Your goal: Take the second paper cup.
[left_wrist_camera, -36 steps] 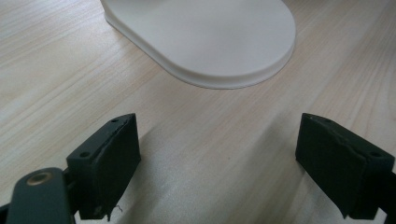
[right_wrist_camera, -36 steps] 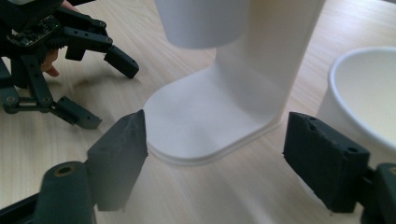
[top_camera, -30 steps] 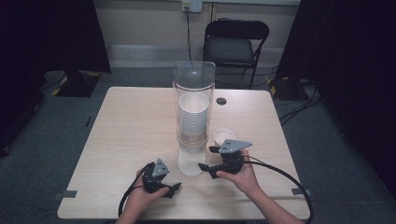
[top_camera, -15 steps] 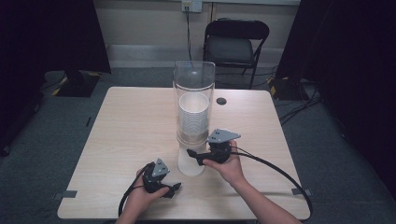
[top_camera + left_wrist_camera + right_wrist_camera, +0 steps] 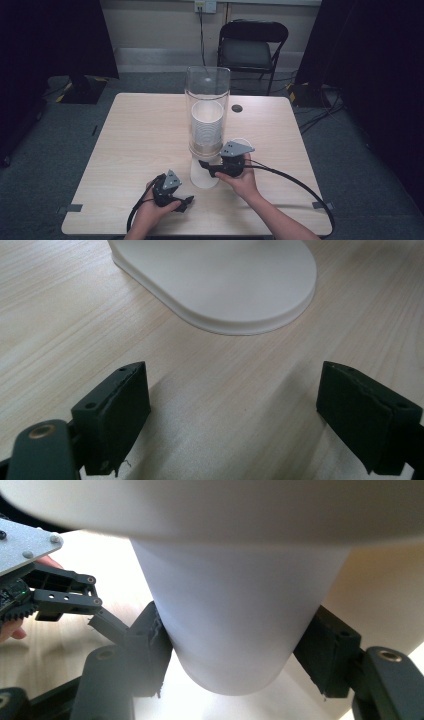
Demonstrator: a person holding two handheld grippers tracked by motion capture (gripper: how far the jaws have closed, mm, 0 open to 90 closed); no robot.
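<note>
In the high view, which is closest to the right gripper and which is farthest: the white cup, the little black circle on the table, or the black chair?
1. White cup, between the right gripper jaws.
2. Black circle, farther back on the table.
3. Black chair, on the floor behind.

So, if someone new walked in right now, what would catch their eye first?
Probably the tall clear cup dispenser standing mid-table with a stack of white cups inside. Next, the right hand-held gripper at its foot, jaws either side of the bottom cup. The left hand-held gripper rests open near the white base.
</note>
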